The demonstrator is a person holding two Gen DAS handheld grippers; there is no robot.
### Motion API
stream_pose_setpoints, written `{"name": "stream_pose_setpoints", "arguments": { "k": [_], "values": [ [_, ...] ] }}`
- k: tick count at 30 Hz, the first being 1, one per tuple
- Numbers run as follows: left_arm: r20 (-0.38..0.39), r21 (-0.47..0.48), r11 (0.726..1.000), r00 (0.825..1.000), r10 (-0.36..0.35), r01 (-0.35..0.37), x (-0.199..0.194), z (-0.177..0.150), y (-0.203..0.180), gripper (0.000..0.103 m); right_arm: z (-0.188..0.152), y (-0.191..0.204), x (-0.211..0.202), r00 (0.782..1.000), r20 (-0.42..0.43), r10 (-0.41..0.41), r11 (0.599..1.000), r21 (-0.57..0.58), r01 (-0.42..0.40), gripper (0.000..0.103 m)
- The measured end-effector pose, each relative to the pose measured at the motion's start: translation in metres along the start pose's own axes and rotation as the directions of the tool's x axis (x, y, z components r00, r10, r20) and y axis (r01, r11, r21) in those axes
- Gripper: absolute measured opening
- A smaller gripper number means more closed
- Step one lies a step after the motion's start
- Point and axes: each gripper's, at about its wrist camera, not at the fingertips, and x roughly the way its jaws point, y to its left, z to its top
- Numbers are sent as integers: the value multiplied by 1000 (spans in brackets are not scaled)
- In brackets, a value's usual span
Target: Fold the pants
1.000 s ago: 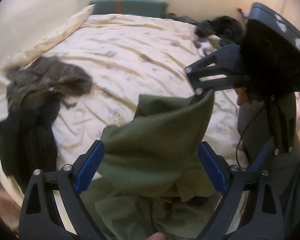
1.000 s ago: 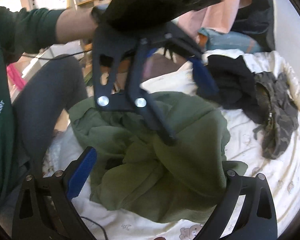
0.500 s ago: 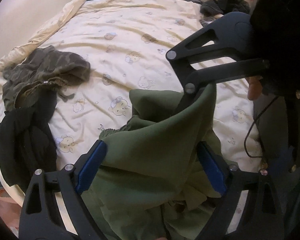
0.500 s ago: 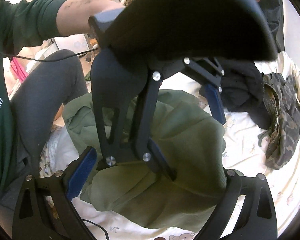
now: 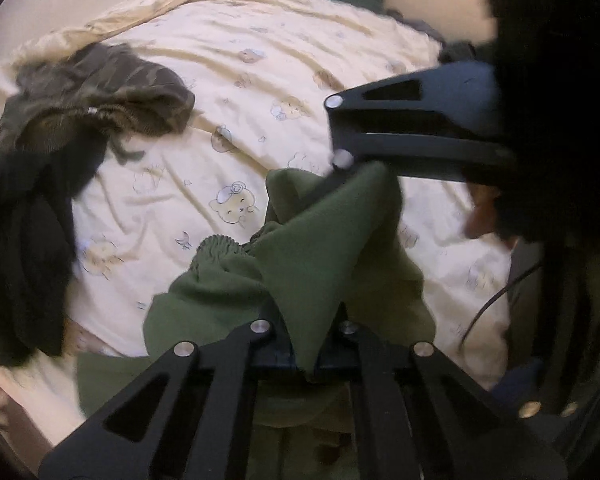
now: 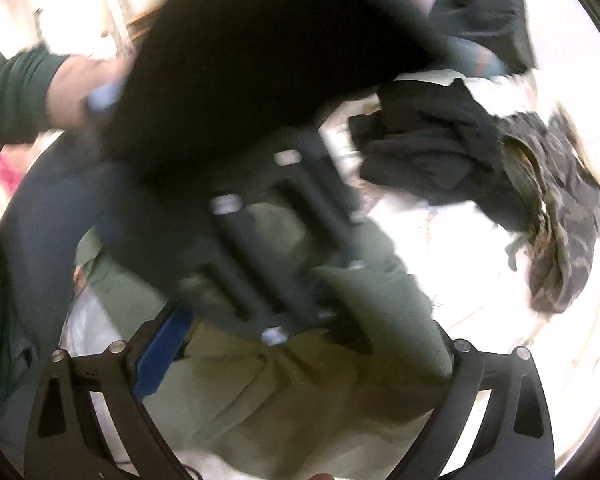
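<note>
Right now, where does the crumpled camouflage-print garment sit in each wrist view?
Left wrist: camouflage-print garment upper left, on the cream bear-print bedsheet.
Right wrist: same garment at the right edge.
Shared landmark: the crumpled black garment touching it.

The left gripper (image 5: pixel 306 354) has its jaws clamped together — the right gripper (image 6: pixel 300 356) holds its jaws wide apart.

Right view motion-blurred; left claw (image 6: pixel 296 304) hides green pants (image 6: pixel 380 300) middle; right pad covered.
</note>
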Motion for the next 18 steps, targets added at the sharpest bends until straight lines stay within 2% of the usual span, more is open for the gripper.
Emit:
{"name": "stream_pose_setpoints", "arguments": {
  "k": [4,10,14,18],
  "values": [
    [33,-93,994,998,-62,64,2,-18,8,1,-9,-5,12,998,57,0,998,55,-3,99],
    [44,-142,979,989,-140,145,-3,-36,16,1,-16,4,22,989,145,35,996,75,-47,100],
    [115,-216,948,970,-215,236,-14,-38,36,1,-17,-9,10,964,232,131,975,148,-168,100],
    [136,-230,941,965,-223,250,-19,-36,41,1,-21,-19,10,940,285,185,942,223,-252,100]
  ]
}}
